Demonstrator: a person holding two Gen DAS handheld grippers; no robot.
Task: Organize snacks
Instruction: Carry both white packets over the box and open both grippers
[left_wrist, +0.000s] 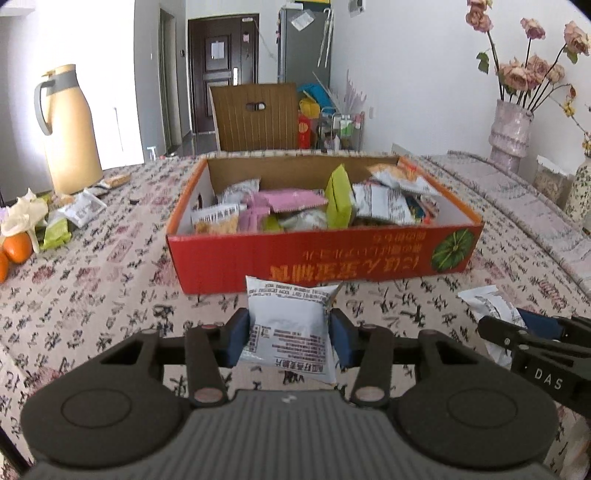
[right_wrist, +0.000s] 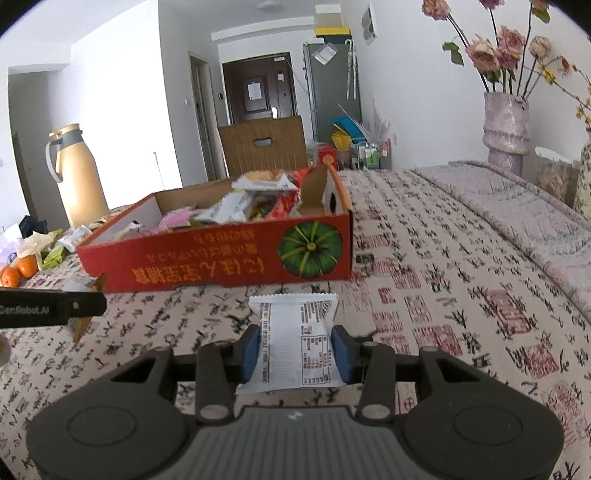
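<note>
Snack packets, white, flat and crinkled with small print, sit one in each gripper: the left gripper has its blue fingers pressed on a white packet, and the right gripper grips another white packet. Beyond them a red cardboard box full of snack bags stands on the patterned cloth surface. Farther off are a beige thermos jug and a pale vase of dried flowers.

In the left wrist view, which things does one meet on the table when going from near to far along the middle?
White snack packet in the left claw → red cardboard box → snacks inside the box → wooden chair back beyond the table.
</note>
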